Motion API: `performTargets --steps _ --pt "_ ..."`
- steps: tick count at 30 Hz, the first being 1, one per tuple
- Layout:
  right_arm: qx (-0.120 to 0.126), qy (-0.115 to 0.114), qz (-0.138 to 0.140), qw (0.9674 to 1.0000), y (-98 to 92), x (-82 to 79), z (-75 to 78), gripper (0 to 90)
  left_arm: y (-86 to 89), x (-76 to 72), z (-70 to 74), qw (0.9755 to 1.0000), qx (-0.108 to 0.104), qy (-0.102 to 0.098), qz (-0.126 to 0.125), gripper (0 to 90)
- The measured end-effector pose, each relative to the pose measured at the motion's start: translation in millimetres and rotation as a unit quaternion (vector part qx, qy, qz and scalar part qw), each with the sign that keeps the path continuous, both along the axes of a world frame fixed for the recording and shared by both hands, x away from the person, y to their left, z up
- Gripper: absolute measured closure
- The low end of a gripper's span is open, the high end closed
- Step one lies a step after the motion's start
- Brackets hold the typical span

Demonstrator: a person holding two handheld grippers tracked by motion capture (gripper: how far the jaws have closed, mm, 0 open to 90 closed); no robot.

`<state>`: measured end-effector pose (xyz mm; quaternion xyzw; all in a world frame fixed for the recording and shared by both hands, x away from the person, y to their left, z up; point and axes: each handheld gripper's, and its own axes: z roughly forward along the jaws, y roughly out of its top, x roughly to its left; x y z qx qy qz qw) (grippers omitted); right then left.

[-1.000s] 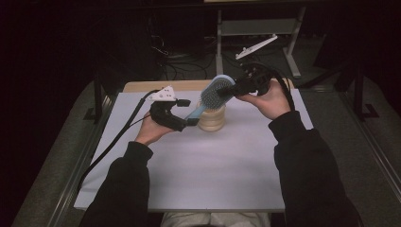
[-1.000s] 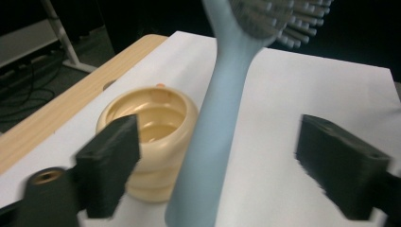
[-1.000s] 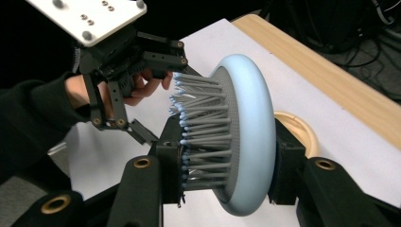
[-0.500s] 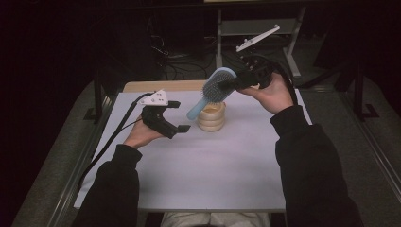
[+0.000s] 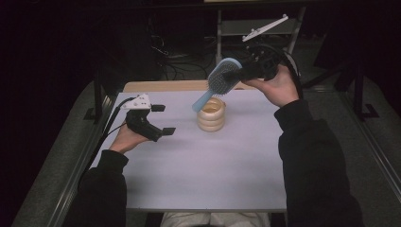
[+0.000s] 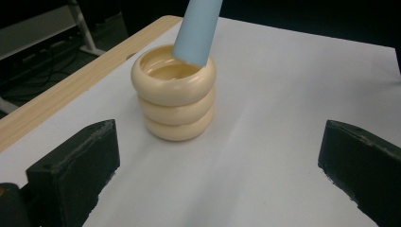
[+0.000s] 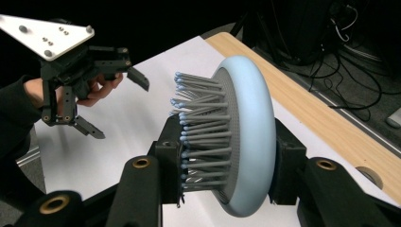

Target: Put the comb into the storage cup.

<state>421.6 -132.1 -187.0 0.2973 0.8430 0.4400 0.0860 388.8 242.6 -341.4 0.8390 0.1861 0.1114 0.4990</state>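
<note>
Dark room all around, and one white table [image 5: 189, 179] sits in the light with a wooden edge [image 5: 161, 86] at the far side.

On the table stands a holder [image 5: 211, 115] made of three cream rings stacked one on top of the other. It is open at the top, like a cup, so a long thing can stand in it.

A blue hairbrush [image 5: 218, 81] hangs in the air above the holder. It tilts, with the head up high and the handle pointing down. The end of the handle is just at the mouth of the holder, as the left gripper view shows [image 6: 196, 28]. I cannot tell if it touches the rim.

The right gripper [image 5: 241, 73] squeezes the head of the brush. One jaw presses into the bristles [image 7: 203, 127] and the other presses on the smooth blue back. Holding the fat head leaves the thin handle free to go in or out of the hole.

The left gripper [image 5: 163, 119] is low over the table, off to the side and apart from the holder. Its jaws have just been opening and now stand wide, with nothing between them. It looks like it is keeping out of the way, so the brush has room.
</note>
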Motion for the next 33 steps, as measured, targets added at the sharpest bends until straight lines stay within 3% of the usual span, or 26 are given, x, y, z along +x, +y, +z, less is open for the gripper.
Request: performTargets --steps 14,23,33 --pt "-0.005 -0.004 -0.017 0.9998 -7.7 10.0 6.3 55.6 33.0 -11.5 -8.2 0.9991 -0.024 -0.004 0.035 0.0" --pt "-0.013 0.001 -0.032 0.9994 -12.7 18.1 5.2 55.5 53.2 -20.1 -13.9 0.9985 -0.028 -0.002 0.046 1.8" --pt "-0.031 -0.001 -0.043 0.9986 -15.3 22.9 1.1 55.4 78.4 -28.9 -23.0 0.9963 -0.045 0.000 0.073 1.5"
